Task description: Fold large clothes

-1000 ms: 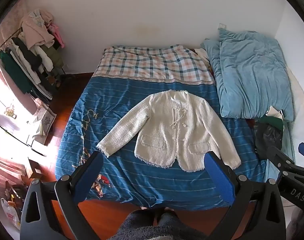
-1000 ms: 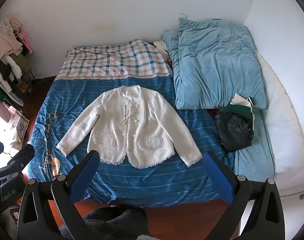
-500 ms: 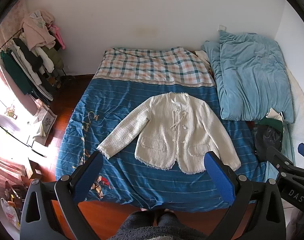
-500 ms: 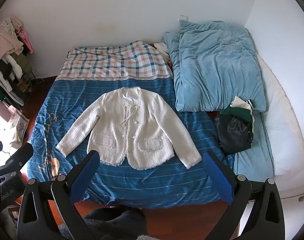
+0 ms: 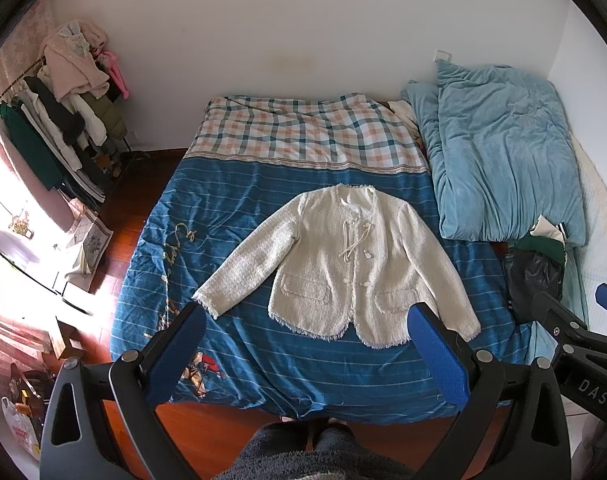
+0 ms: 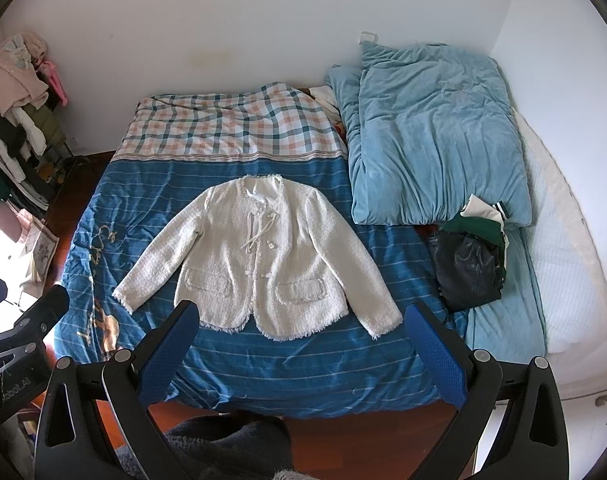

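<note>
A cream tweed jacket lies flat, front up, sleeves spread, on the blue striped bedspread; it also shows in the right wrist view. My left gripper is open and empty, held above the floor in front of the bed's near edge. My right gripper is open and empty too, beside it on the right. Each gripper is well short of the jacket. The right gripper's edge shows in the left wrist view.
A rolled light-blue duvet lies on the bed's right side, with a dark pile of clothes below it. A plaid blanket covers the far end. A clothes rack stands at the left wall. Wooden floor lies below.
Both views have shifted slightly: the bed and jacket sit a little lower in the frames, as both grippers tilt or drift. Jaws stay open. The jacket has not moved.
</note>
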Demonstrator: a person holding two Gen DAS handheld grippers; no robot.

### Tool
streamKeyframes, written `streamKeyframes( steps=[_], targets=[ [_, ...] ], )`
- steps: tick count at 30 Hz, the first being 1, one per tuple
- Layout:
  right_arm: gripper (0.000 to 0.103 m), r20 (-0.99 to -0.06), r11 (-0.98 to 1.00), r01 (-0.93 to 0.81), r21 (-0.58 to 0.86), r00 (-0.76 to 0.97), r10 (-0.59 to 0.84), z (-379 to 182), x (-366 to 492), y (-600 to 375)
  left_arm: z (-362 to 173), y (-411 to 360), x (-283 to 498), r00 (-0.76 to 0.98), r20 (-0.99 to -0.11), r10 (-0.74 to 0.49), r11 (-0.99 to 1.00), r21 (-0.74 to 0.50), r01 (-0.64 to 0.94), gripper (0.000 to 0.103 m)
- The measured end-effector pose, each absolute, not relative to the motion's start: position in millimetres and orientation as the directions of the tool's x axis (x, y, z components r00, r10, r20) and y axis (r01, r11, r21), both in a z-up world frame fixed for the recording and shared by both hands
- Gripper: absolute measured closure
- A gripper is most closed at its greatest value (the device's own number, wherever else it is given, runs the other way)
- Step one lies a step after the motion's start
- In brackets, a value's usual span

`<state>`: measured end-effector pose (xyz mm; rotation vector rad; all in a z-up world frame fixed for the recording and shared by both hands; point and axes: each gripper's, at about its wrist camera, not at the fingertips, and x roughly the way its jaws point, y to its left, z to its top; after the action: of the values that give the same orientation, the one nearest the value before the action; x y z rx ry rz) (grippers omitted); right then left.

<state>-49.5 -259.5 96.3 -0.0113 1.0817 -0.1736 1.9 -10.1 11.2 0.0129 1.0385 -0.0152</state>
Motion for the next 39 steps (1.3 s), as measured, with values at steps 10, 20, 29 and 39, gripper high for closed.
streamKeyframes(
  steps=[10, 20, 29, 39],
  targets=[
    [0.000, -0.876, 0.986, 0.134, -0.097, 0.459, -0.149, 102.0, -46.1, -258.5, 14.7, -10.0, 6.0, 0.509, -0.861, -0.008, 1.000, 0.003, 0.021, 0.000],
    [0.000, -0.875, 0.986, 0.136, -0.099, 0.459, -0.151, 108.7, -41.9, -255.3, 16.0, -10.9, 5.7, 0.512, -0.859, -0.009, 1.000, 0.002, 0.020, 0.000],
    [0.000, -0.874, 0.986, 0.135, -0.098, 0.462, -0.150, 107.9, -43.1, -255.1, 15.9, -11.0, 5.6, 0.509, -0.861, -0.010, 1.000, 0.001, 0.022, 0.000],
    [0.000, -0.874, 0.986, 0.136, -0.098, 0.463, -0.150, 109.7, -42.7, -254.6, 16.4, -9.3, 10.1, 0.514, -0.858, -0.010, 1.000, 0.001, 0.021, 0.000]
  ],
)
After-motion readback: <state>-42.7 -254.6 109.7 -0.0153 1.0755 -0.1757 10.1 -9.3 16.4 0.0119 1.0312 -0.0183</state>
